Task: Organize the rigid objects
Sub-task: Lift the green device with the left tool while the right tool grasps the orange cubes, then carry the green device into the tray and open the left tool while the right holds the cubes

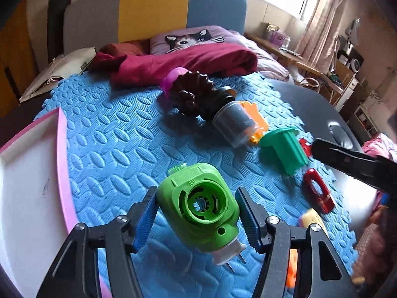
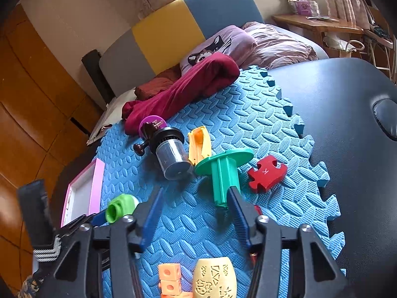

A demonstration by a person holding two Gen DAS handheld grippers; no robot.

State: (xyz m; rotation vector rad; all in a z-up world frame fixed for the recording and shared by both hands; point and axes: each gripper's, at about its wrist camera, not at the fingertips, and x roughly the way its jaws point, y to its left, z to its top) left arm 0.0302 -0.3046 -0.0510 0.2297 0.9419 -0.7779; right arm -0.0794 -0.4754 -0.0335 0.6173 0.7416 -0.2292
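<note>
Between the left gripper's (image 1: 196, 219) blue pads, we hold the green plastic housing (image 1: 198, 206) above the blue foam mat (image 1: 111, 134), short of the pink-rimmed tray (image 1: 63, 149).

We judge the placing step next: keep the grip square, since the housing is rounded and could twist, and clear the tray rim before releasing. Our right gripper (image 2: 193, 213) stands partly open and empty over the mat, one finger (image 2: 239, 208) beside the stem of the teal flanged peg (image 2: 223, 173); whether they touch we cannot tell.
</note>
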